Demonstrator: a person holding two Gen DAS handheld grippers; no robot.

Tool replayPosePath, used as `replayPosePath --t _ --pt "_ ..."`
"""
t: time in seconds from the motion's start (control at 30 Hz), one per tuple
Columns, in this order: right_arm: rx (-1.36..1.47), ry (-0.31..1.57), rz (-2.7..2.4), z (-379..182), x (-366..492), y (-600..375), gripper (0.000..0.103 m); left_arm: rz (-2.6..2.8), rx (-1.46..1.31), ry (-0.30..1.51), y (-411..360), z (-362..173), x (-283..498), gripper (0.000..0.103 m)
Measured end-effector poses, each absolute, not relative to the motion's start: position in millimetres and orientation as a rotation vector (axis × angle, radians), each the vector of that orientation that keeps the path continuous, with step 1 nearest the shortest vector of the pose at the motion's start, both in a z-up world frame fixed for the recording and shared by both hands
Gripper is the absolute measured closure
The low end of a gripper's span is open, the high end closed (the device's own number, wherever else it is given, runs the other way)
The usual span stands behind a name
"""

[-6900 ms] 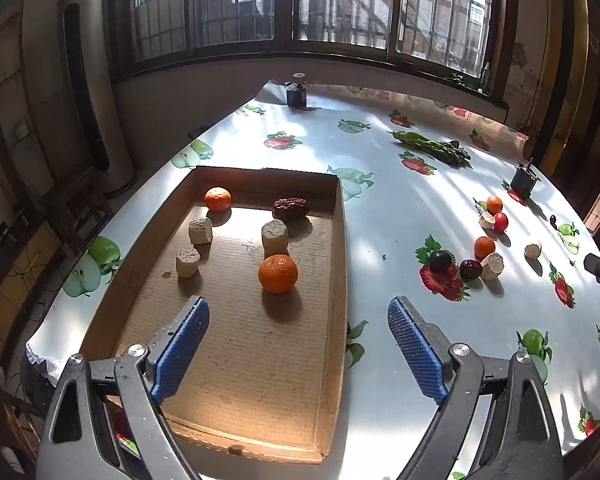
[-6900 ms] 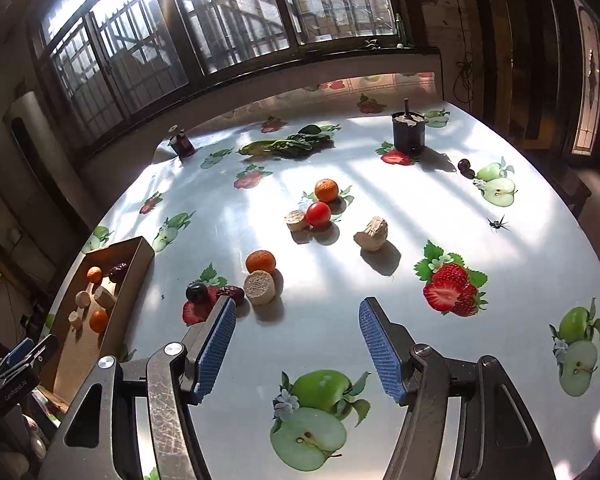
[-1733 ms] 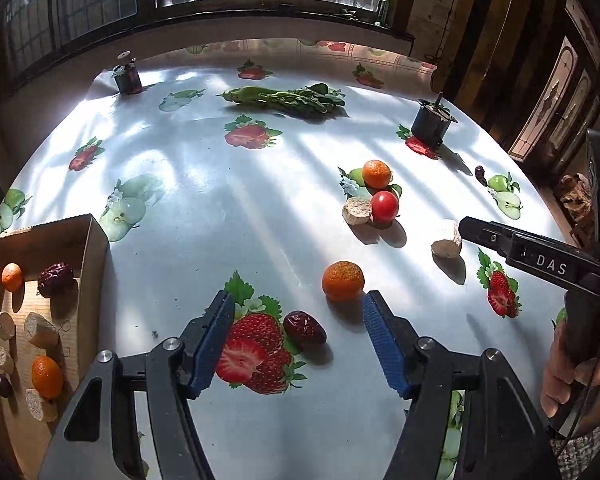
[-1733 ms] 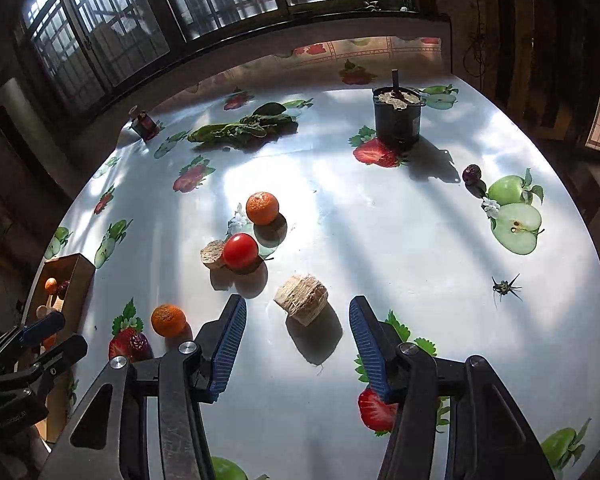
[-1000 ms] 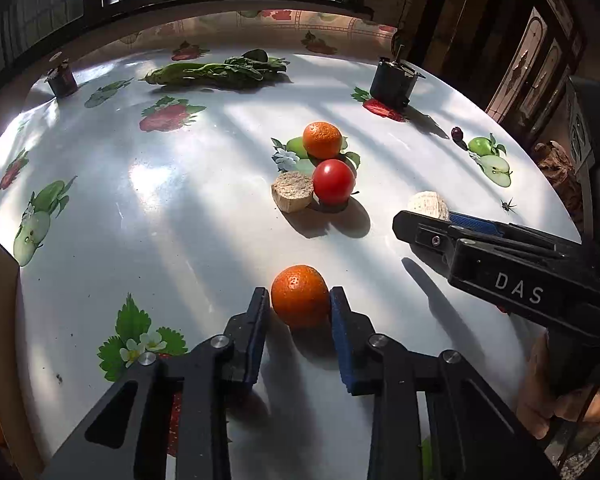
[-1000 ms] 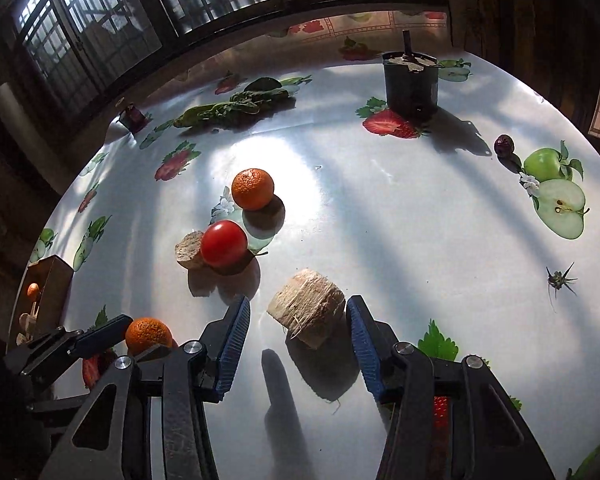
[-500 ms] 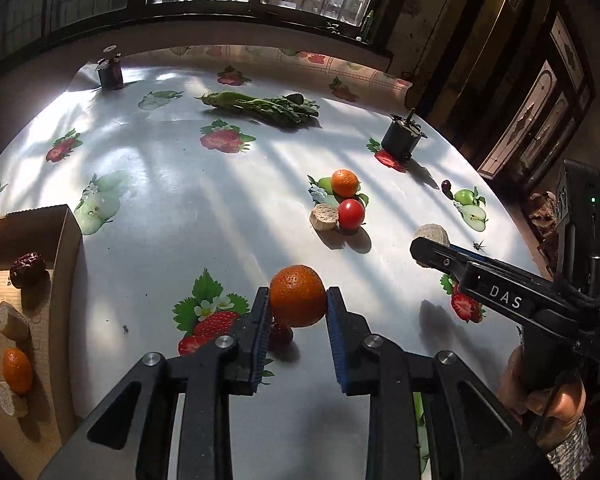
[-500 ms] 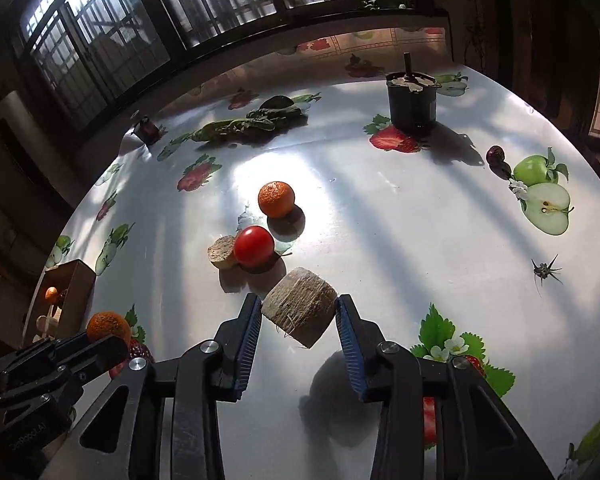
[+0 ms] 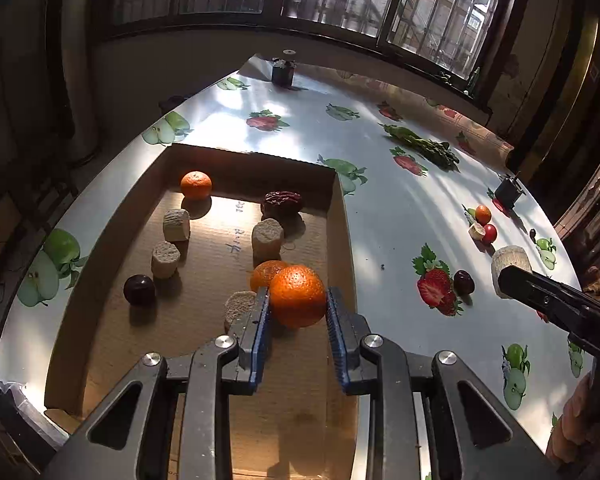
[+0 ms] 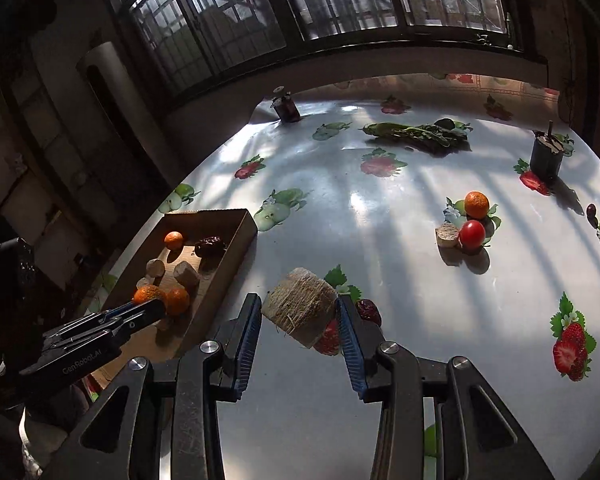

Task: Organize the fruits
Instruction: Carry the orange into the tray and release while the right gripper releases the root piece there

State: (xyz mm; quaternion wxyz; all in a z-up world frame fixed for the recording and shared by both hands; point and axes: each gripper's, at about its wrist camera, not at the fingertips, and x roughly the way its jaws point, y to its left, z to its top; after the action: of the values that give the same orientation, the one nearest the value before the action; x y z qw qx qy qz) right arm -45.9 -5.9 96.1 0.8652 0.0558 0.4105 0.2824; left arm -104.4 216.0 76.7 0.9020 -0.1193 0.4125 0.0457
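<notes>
Left hand-held gripper (image 9: 296, 312) is clamped on an orange (image 9: 297, 295) right over the box (image 9: 340, 240) – I'd lower it into a free spot before letting go – while the right one (image 10: 298, 320) grips a fibrous chunk (image 10: 300, 306) above the bench (image 10: 380, 280).

In your left wrist view, the right gripper (image 9: 512, 276) shows white letters "DAS", cut by the frame edge. In your right wrist view, the left gripper (image 10: 150, 304) reads "GenRobot.AI". Handwriting on the cardboard tray (image 9: 236, 236) floor is illegible.
</notes>
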Motion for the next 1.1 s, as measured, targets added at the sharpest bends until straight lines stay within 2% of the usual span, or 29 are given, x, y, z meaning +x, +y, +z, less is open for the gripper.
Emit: replayPosePath --t 0.37,0.67,0.9,1.0,1.07,1.1 --pt "-0.110 1.002 0.851 48.4 -89.1 148.2 0.061 0.272 -0.330 0.941 304.0 34.4 -122.9 0.077" --pt "-0.222 1.036 0.813 19.7 -77.8 183.4 0.061 0.262 -0.350 0.945 307.4 26.3 -112.0 0.076" --pt "-0.301 0.963 0.773 21.1 -75.9 192.4 0.060 0.275 -0.340 0.948 305.3 26.0 -108.2 0.074" --pt "-0.316 0.947 0.770 22.7 -78.7 191.7 0.059 0.285 -0.327 0.918 302.6 36.8 -113.0 0.066" --pt "-0.304 0.923 0.770 28.6 -82.3 187.8 0.047 0.307 -0.306 0.886 299.4 47.4 -118.0 0.053" --pt "-0.291 0.910 0.770 32.8 -83.9 184.8 0.045 0.318 -0.292 0.865 297.1 53.9 -120.7 0.052"
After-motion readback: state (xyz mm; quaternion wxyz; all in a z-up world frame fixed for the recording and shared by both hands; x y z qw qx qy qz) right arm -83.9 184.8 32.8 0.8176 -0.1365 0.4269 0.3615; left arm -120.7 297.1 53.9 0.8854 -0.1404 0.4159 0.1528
